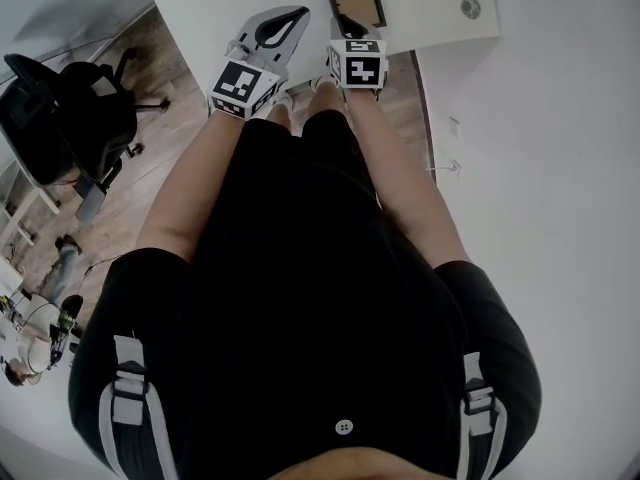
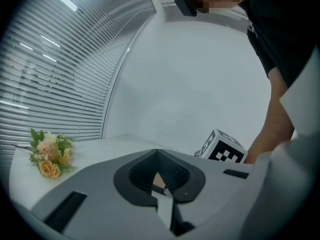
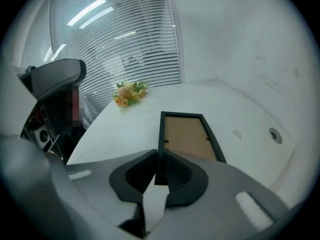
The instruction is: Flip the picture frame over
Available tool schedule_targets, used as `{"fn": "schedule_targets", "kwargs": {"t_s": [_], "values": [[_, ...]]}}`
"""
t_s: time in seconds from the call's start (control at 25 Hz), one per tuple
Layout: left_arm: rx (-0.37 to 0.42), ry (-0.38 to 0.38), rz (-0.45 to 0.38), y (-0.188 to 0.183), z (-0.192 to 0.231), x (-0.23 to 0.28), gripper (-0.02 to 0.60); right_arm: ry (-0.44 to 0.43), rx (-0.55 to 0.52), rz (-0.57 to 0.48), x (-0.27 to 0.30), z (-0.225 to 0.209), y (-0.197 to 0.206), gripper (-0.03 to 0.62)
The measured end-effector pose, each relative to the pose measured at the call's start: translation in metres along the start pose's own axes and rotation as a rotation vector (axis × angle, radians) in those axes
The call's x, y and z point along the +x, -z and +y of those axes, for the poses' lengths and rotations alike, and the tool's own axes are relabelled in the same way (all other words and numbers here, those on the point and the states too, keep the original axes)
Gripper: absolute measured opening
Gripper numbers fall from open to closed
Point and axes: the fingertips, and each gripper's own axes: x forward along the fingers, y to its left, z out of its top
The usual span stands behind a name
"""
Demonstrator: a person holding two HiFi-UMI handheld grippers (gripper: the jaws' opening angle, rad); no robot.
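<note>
The right gripper [image 3: 156, 155] is clamped on the near left rail of the picture frame [image 3: 187, 134], whose brown backing faces up as it stretches toward 12 o'clock over the white table [image 3: 120, 129]. The left gripper [image 2: 158, 152], at the right one's 9 o'clock, has its 2 jaws together on nothing.

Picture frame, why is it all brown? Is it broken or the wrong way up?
The picture frame looks odd only because it lies face down on the white table, so its brown backing board and clips face up. The right gripper pinches its near corner. Nothing looks broken or spilled.
</note>
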Motion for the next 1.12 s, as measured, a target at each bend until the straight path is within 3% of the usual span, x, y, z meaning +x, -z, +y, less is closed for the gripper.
{"fn": "schedule_targets", "kwargs": {"t_s": [0.64,1.12], "values": [[0.03,-0.03,-0.06,-0.036,0.005,-0.032,0.002,-0.123,0.166,-0.113,-0.042,0.03,-0.044,0.049],[0.033,-0.073,-0.087,-0.049,0.023,-0.048,0.002,-0.282,0.32,-0.156,-0.048,0.054,-0.068,0.049]]}}
